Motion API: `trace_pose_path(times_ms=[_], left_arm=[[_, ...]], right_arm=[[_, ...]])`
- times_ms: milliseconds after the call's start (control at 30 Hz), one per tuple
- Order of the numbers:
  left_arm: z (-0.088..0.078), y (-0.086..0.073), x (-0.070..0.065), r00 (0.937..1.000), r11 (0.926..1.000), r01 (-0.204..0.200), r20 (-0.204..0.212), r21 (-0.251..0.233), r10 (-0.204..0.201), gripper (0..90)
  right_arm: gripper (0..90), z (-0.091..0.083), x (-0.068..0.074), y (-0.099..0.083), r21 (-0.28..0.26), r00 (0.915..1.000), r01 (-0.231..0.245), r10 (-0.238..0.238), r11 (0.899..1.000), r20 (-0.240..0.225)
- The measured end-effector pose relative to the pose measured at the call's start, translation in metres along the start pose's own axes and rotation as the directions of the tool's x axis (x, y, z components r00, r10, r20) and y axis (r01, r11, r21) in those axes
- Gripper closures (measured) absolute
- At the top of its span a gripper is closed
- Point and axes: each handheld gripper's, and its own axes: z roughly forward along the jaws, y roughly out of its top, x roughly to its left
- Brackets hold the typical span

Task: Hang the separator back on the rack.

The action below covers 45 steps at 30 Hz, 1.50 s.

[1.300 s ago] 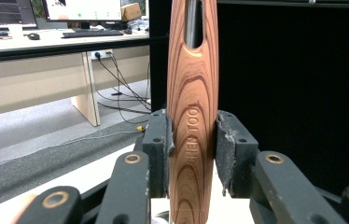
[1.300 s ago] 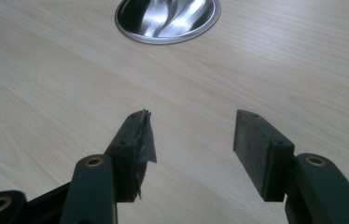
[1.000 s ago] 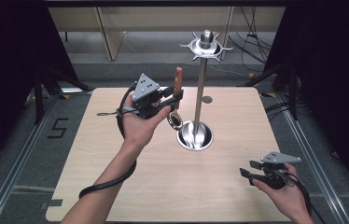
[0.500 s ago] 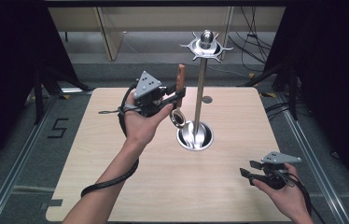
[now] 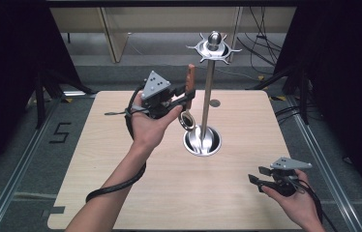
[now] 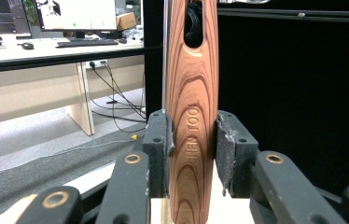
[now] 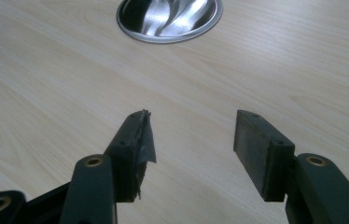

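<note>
The left gripper (image 5: 185, 94) is clamped on the wooden handle (image 6: 192, 116) of a kitchen tool, both pads pressing its sides; the handle stands upright between the jaws, a slot near its top, the words "KITCHEN TOOL" running along it; in the high view the tool (image 5: 189, 92) is held above the table (image 5: 121, 154), its metal ring end (image 5: 186, 121) hanging just beside the pole of the steel rack (image 5: 208, 87); the rack's round base (image 5: 202, 141) rests mid-table; the right gripper (image 7: 189, 140) hovers low over the wood, jaws apart with nothing between them.
</note>
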Motion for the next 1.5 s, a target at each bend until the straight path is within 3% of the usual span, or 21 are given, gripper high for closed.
trace_pose_path(times_ms=[933, 1167, 1333, 1500], left_arm=[[0.006, 0.010, -0.003, 0.9999, 0.9999, -0.014, 0.004, 0.004, 0.014, 67.3], [0.007, 0.014, -0.003, 0.9998, 0.9998, -0.020, -0.002, 0.008, 0.020, 67.3], [0.008, 0.015, -0.004, 0.9998, 0.9997, -0.021, -0.005, 0.009, 0.021, 67.3], [0.010, 0.016, -0.004, 0.9997, 0.9996, -0.021, -0.008, 0.016, 0.022, 67.3]], right_arm=[[46.4, -0.001, 0.000, 0.000, 0.009, 0.9999, -0.012, 0.012, 1.000, 0.001], [46.4, 0.000, 0.000, 0.000, 0.001, 1.0000, 0.003, -0.003, 1.000, 0.000], [46.4, -0.001, 0.001, 0.000, 0.005, 0.9999, -0.014, 0.014, 1.000, 0.003], [46.4, -0.001, 0.000, 0.000, 0.003, 1.0000, 0.005, -0.005, 1.000, 0.008]])
